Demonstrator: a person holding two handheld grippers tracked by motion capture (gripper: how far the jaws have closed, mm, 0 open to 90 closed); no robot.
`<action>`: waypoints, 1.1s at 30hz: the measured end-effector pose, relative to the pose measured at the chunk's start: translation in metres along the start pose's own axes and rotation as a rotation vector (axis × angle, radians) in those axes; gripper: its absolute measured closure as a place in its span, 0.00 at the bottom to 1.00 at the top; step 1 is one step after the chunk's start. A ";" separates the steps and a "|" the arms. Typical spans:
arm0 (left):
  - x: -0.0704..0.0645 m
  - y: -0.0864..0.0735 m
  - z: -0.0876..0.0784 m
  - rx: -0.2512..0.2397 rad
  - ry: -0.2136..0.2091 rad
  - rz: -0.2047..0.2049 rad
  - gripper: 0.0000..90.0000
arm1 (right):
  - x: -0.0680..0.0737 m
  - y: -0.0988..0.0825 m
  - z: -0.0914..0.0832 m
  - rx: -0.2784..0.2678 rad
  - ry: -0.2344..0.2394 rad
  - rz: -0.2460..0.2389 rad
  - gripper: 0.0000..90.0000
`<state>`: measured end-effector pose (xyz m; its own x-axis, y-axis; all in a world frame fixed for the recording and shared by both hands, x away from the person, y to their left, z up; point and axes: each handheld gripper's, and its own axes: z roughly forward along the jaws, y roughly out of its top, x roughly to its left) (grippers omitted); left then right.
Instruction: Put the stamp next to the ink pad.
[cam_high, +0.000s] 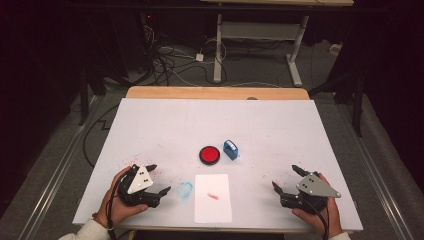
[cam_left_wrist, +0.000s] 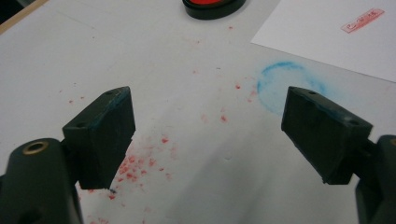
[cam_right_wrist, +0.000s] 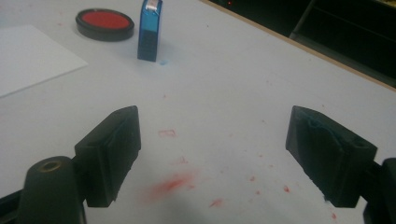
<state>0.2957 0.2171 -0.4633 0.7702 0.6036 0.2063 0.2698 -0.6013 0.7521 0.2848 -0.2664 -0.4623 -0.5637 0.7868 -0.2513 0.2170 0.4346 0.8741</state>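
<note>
Both the left gripper (cam_high: 161, 178) and right gripper (cam_high: 285, 178) rest with jaws apart and empty; a careless reach risks toppling the upright blue stamp (cam_high: 230, 149) beside the red ink pad (cam_high: 209, 155), smearing the paper (cam_high: 213, 198).

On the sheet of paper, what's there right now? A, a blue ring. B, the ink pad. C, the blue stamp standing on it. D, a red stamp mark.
D: the paper carries a small red stamp mark; stamp and ink pad sit beyond it.
</note>
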 end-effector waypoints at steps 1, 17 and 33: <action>0.000 0.000 0.000 0.002 0.001 0.003 0.19 | 0.000 0.001 0.000 -0.002 0.001 -0.003 0.20; 0.000 0.000 0.002 0.014 -0.001 0.002 0.19 | 0.002 0.005 0.002 0.002 0.011 0.005 0.19; 0.001 -0.001 0.001 0.021 0.016 -0.004 0.19 | 0.005 0.008 0.007 -0.005 0.023 0.002 0.18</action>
